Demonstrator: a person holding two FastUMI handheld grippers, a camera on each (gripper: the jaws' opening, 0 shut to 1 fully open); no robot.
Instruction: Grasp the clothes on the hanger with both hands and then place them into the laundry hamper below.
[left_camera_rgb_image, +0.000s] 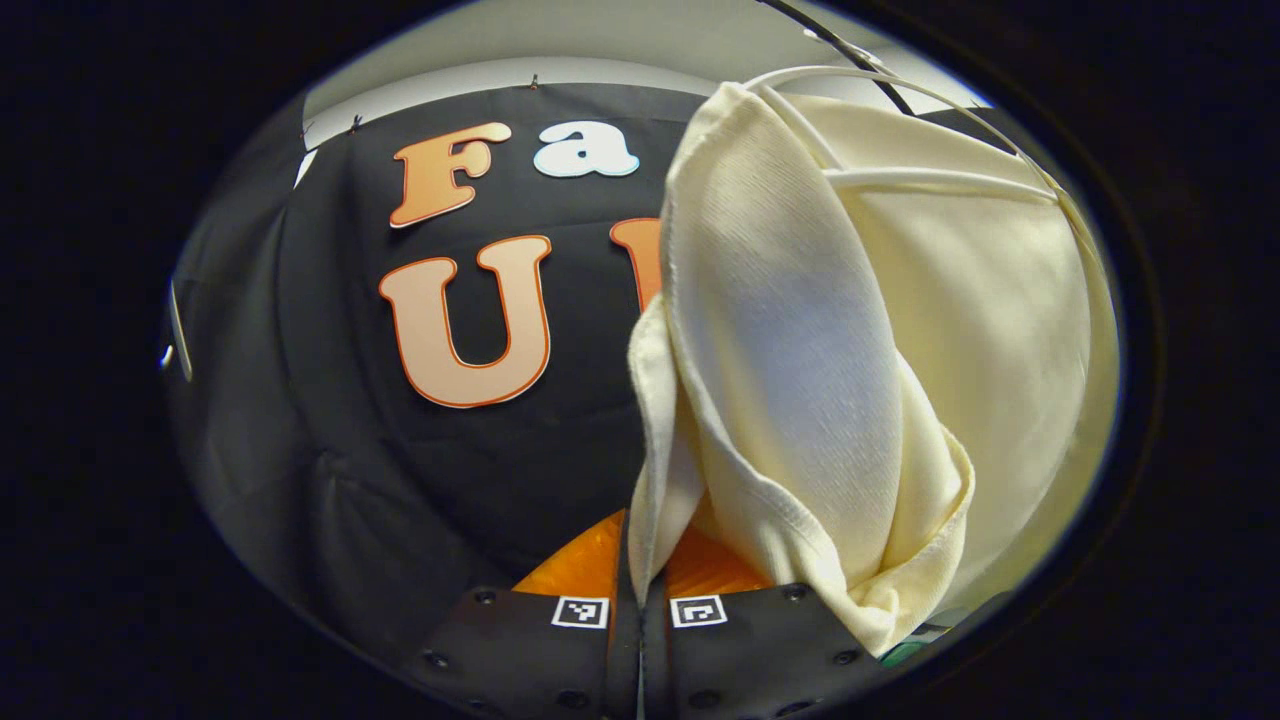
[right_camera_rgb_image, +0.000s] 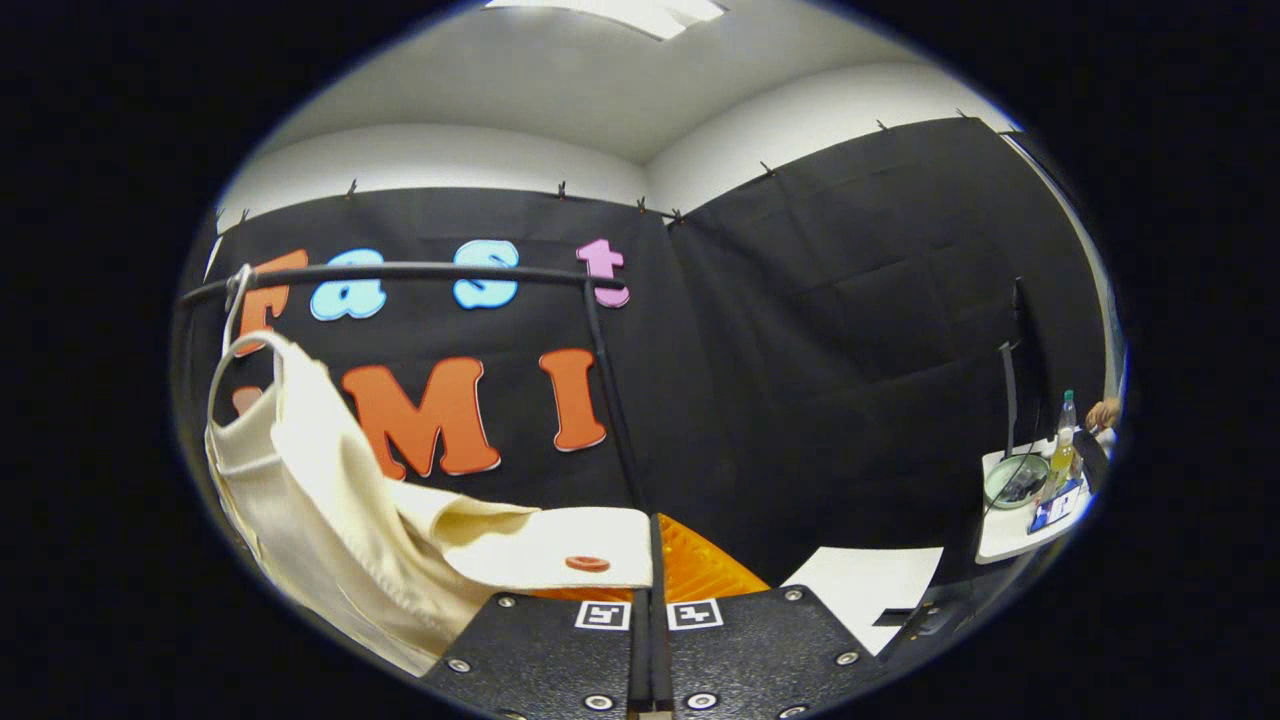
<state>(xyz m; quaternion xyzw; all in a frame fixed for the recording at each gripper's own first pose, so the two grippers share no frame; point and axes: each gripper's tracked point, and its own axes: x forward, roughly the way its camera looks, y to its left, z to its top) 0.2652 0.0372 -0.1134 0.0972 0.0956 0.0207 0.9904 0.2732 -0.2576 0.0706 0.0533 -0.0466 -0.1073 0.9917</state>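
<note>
A cream garment (left_camera_rgb_image: 800, 330) hangs on a white hanger (left_camera_rgb_image: 940, 180), close in front of me in the left gripper view. My left gripper (left_camera_rgb_image: 640, 605) is shut on a narrow fold of its lower edge. In the right gripper view the same garment (right_camera_rgb_image: 300, 480) hangs at the far left from a black rail (right_camera_rgb_image: 400, 272). Its sleeve cuff (right_camera_rgb_image: 560, 545), with an orange button, stretches across to my right gripper (right_camera_rgb_image: 650, 595), which is shut on the cuff's end. The orange laundry hamper (right_camera_rgb_image: 705, 570) lies below, just beyond both sets of fingers (left_camera_rgb_image: 590, 570).
The rail's black upright post (right_camera_rgb_image: 610, 400) stands just behind the cuff. A small white table (right_camera_rgb_image: 1020, 520) at the far right carries a bowl (right_camera_rgb_image: 1015, 480) and a bottle (right_camera_rgb_image: 1065, 435). A white sheet (right_camera_rgb_image: 860, 590) lies low on the right.
</note>
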